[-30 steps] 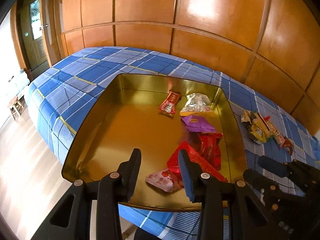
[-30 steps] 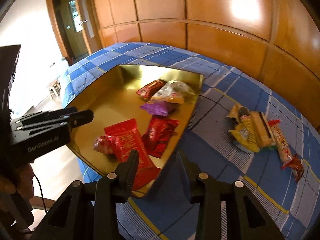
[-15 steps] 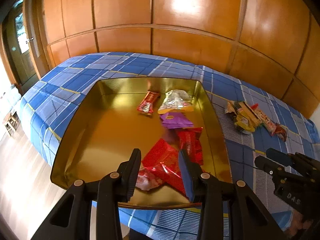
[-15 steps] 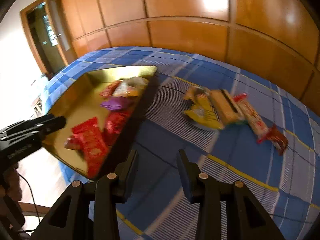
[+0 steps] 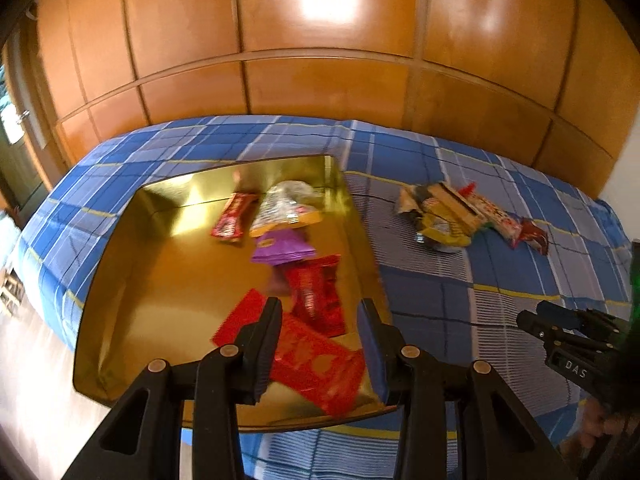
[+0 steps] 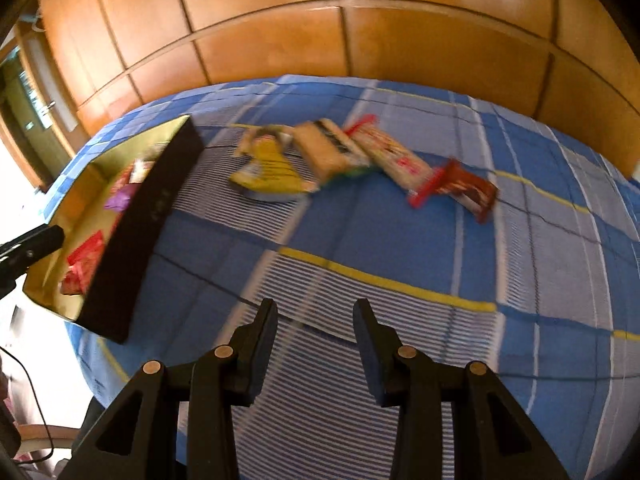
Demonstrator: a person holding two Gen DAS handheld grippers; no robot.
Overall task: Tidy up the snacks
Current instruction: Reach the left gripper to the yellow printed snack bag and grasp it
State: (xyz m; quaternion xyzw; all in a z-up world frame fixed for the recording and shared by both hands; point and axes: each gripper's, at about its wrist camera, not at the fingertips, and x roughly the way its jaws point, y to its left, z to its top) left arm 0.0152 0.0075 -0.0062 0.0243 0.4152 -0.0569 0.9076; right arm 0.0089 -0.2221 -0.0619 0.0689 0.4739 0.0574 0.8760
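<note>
Left wrist view, left to right: the gold tray (image 5: 120, 280) sits on the blue plaid bedspread (image 5: 460, 300), holding red, purple and clear snack packets (image 5: 316, 296). Above the tray's near right corner hangs the left gripper (image 5: 320, 320), jaws apart and empty. Right of the tray, well apart from it, lies a loose snack pile (image 5: 452, 216). Nearer, the right gripper (image 6: 316, 320) hangs over bare bedspread, jaws apart, nothing between them.
</note>
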